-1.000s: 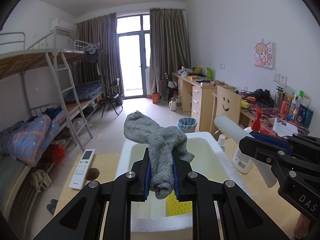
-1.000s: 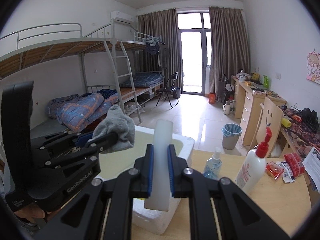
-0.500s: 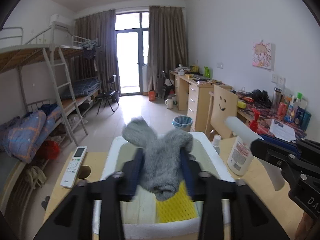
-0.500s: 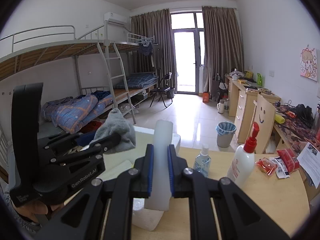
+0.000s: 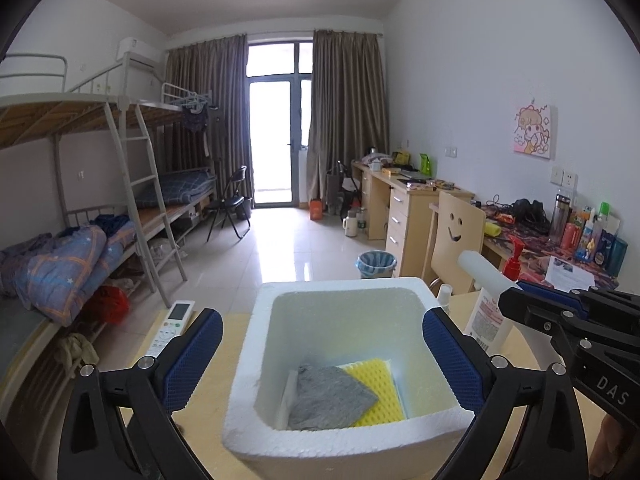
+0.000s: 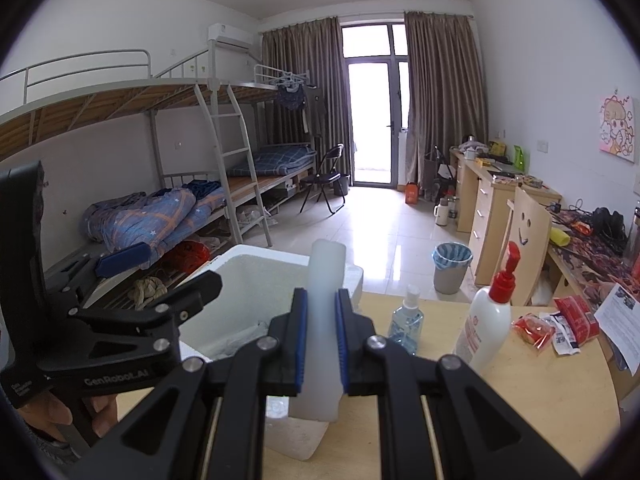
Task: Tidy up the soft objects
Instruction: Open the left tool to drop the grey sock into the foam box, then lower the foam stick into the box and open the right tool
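Note:
A grey cloth (image 5: 328,398) lies on the floor of the white foam box (image 5: 256,360), partly over a yellow sponge (image 5: 380,388). My left gripper (image 5: 320,340) hangs just above the box's near rim, its jaws opening wide with nothing between them. The same gripper (image 6: 160,272) shows at the left of the right wrist view, held by a hand. My right gripper (image 6: 321,344) is shut on an upright white foam strip (image 6: 324,320), beside the box (image 6: 256,276) and to its right. That strip (image 5: 480,272) also reaches into the left wrist view.
On the wooden table stand a white pump bottle (image 6: 486,320) with a red top, a small clear spray bottle (image 6: 408,320) and red snack packets (image 6: 552,324). A remote control (image 5: 170,326) lies left of the box. Bunk beds, desks, a chair and a bin fill the room behind.
My left gripper has gone from shut on the grey cloth to wide apart. The cloth has dropped into the box onto the yellow sponge. The right gripper keeps holding the strip in place.

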`<state>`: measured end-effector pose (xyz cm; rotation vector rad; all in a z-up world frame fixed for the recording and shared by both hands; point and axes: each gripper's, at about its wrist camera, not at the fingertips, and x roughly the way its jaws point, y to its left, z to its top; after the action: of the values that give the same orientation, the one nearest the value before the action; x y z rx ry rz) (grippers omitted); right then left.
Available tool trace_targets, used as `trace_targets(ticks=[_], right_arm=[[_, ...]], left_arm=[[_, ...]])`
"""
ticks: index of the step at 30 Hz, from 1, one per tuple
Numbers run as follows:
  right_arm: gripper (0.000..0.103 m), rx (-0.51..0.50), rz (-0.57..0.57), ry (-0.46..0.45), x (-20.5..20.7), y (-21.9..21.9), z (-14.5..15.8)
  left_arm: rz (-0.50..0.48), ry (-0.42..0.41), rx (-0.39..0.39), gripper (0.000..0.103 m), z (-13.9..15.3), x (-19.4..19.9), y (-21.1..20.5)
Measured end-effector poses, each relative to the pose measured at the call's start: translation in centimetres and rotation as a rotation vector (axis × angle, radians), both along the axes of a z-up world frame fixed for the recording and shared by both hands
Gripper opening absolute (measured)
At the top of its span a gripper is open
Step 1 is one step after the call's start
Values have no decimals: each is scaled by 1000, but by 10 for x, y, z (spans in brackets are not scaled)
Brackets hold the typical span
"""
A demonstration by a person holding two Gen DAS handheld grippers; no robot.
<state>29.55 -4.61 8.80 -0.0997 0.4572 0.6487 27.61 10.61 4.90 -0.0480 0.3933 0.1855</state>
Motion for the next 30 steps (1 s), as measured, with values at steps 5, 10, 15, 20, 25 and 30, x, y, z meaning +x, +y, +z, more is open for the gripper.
trace_targets(ticks=[5,10,15,20,25,30], right_arm=[[16,-4,10,-2,2,5,-1],[16,-4,29,-4,1,13,-2],[16,-6,55,1,2,25,-3],[16,-9,70,5,2,36,-5],[16,-19,83,2,0,45,-5],[17,-27,94,4,1,51,-6]], left_arm=[[26,-16,0,102,4,-10,6],[61,-28,6,102,5,-21,16],[61,-28,1,102,4,-30,23],[79,-33,8,102,3,-36,30],[98,-25,-1,102,1,-38,38],[121,-30,8,102,0,-40,44]])
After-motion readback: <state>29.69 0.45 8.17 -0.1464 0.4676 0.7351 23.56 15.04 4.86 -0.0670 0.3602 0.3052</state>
